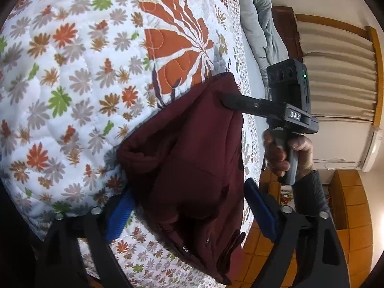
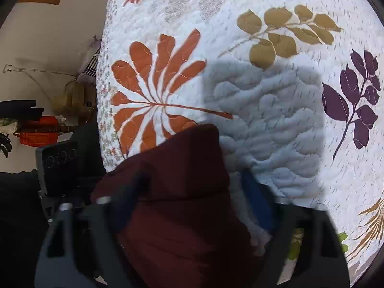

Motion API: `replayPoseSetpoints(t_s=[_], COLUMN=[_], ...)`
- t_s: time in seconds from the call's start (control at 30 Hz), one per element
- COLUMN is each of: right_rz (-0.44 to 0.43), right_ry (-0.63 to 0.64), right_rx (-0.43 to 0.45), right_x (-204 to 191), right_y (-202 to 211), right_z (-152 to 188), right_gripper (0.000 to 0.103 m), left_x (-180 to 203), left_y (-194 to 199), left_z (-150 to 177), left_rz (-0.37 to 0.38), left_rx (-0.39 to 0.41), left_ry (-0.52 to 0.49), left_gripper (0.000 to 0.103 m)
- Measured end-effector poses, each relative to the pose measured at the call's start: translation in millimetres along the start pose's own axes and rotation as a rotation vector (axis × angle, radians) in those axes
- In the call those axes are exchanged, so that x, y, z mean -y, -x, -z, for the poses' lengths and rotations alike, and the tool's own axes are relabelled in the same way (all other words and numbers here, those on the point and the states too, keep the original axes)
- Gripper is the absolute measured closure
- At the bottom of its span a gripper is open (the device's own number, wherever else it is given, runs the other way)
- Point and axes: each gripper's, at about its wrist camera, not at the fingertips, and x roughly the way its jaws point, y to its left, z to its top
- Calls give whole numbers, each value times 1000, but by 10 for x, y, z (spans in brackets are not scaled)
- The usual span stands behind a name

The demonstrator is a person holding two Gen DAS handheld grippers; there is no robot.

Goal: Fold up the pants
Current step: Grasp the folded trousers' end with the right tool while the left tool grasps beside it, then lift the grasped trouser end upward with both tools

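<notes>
Dark maroon pants (image 1: 192, 158) lie in a folded bundle on a floral quilt, close to the bed's edge. My left gripper (image 1: 190, 211) straddles the near end of the bundle. Its blue pads (image 1: 120, 213) stand a little off the cloth on both sides, so it is open. In the left wrist view my right gripper (image 1: 224, 99) reaches in from the right, one black finger resting on the far corner of the pants; a hand holds its handle. In the blurred right wrist view the pants (image 2: 182, 216) fill the space in my right gripper (image 2: 194, 196); its right pad (image 2: 254, 199) is apart from the cloth.
The quilt (image 1: 72, 84) covers the bed, with a grey blanket (image 1: 261, 24) heaped at the far side. Beyond the bed's edge lie an orange tiled floor (image 1: 259, 240), a wooden cabinet (image 1: 350, 196) and curtains (image 1: 336, 67). Bags and an orange basket (image 2: 38, 132) stand by the wall.
</notes>
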Motion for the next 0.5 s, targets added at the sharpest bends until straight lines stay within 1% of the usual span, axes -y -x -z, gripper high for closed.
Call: replayPoseSetpoints(t_s=[0.03,0.07,0.13,0.3,0.5], right_rz=[-2,15,38,115,213], right_ry=[-9,-9,-1,24,23], right_rx=[0,6,19,78,170], right_x=[1,-21,-107,-456,-813], right_y=[24,59,114,393,901], right_z=[3,22,63,241,600], right_gripper=[67,72,78,82,82], left_x=[-27,-53,-46,284,841], left_y=[9,1,14,145,322], left_z=[6,-9,-22,41,224], left_rz=[-10,1,22,46,76], left_rx=[-7,-13,-25,0,25], left_ry=[4,16,16,-99,-265], left_gripper=[48,51,58,64,64])
